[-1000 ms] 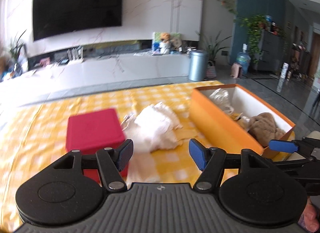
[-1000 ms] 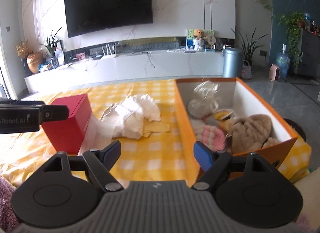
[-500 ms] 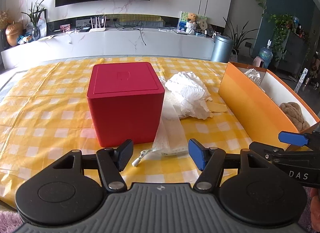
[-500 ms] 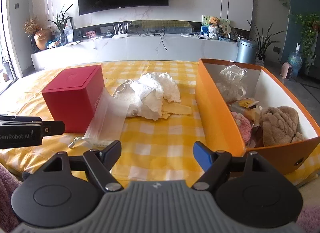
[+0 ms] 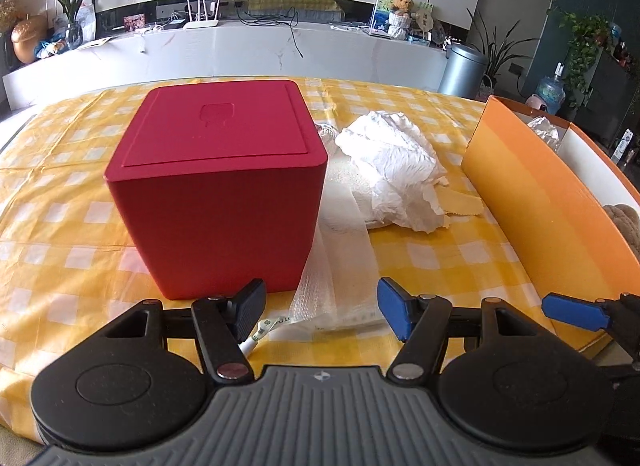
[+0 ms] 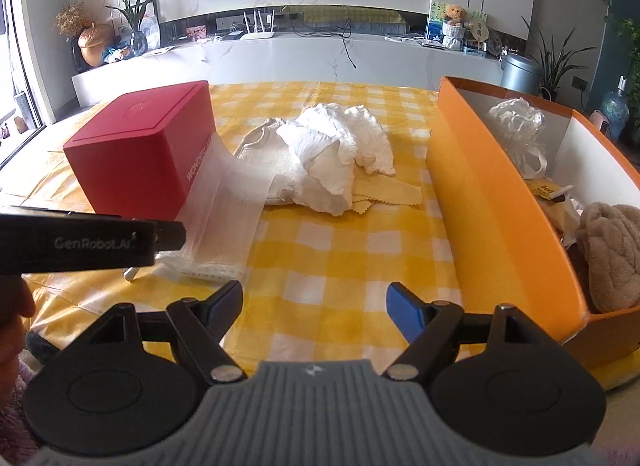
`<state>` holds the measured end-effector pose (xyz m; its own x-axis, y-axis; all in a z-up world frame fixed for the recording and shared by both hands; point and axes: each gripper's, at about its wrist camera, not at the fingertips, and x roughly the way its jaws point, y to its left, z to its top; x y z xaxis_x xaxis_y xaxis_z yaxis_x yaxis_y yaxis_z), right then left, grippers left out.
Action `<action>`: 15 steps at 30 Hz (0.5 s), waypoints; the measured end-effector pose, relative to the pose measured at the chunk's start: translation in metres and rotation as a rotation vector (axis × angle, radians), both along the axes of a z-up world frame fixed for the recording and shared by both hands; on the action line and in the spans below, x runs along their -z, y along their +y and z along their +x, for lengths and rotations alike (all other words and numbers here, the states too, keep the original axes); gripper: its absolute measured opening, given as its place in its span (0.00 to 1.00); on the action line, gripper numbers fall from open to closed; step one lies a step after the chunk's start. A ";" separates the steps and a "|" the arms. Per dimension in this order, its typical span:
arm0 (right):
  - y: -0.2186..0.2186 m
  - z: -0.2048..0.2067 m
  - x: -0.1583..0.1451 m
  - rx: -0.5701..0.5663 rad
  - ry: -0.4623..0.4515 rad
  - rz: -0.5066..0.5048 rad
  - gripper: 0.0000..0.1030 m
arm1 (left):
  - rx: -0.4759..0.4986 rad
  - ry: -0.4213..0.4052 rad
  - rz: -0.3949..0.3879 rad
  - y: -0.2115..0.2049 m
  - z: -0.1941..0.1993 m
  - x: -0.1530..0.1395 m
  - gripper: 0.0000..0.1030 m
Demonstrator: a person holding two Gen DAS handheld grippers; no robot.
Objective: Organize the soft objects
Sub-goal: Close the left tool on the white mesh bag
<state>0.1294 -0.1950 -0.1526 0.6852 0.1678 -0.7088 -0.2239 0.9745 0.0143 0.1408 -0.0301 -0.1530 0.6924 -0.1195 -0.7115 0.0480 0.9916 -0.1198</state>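
While both sets of fingers, left (image 5: 321, 308) and right (image 6: 315, 304), hang wide and empty, the white cloth heap (image 6: 332, 153) lies between red box (image 5: 218, 185) and orange bin (image 6: 500, 201); approach step, next needs a pinch.

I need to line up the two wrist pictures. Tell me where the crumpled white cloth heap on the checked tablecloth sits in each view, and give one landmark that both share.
Left wrist: the crumpled white cloth heap lies right of centre, between the red cube-shaped box and the orange open cardboard box.
Right wrist: the heap lies at centre, above the open right gripper.
Shared landmark: the red box, left of the heap in both.
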 end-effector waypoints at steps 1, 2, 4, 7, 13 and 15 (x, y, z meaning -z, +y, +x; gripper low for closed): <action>0.000 0.002 0.002 -0.001 0.007 0.002 0.76 | -0.001 0.006 0.012 -0.003 0.004 0.003 0.73; -0.001 0.004 0.004 0.000 0.014 0.006 0.76 | -0.002 0.015 0.019 -0.005 0.007 0.007 0.73; -0.003 0.007 0.008 0.003 0.028 0.020 0.76 | -0.006 0.030 0.021 -0.007 0.011 0.014 0.73; -0.005 0.011 0.015 0.011 0.051 0.038 0.76 | -0.020 0.042 0.020 -0.008 0.013 0.020 0.73; -0.008 0.018 0.022 0.035 0.085 0.068 0.76 | 0.017 0.032 0.019 -0.020 0.013 0.027 0.73; -0.011 0.020 0.024 0.049 0.097 0.083 0.76 | 0.018 0.035 0.010 -0.023 0.016 0.028 0.73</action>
<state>0.1491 -0.2058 -0.1765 0.6233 0.1961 -0.7570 -0.1694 0.9789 0.1142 0.1572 -0.0530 -0.1812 0.6648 -0.1239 -0.7367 0.0614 0.9919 -0.1113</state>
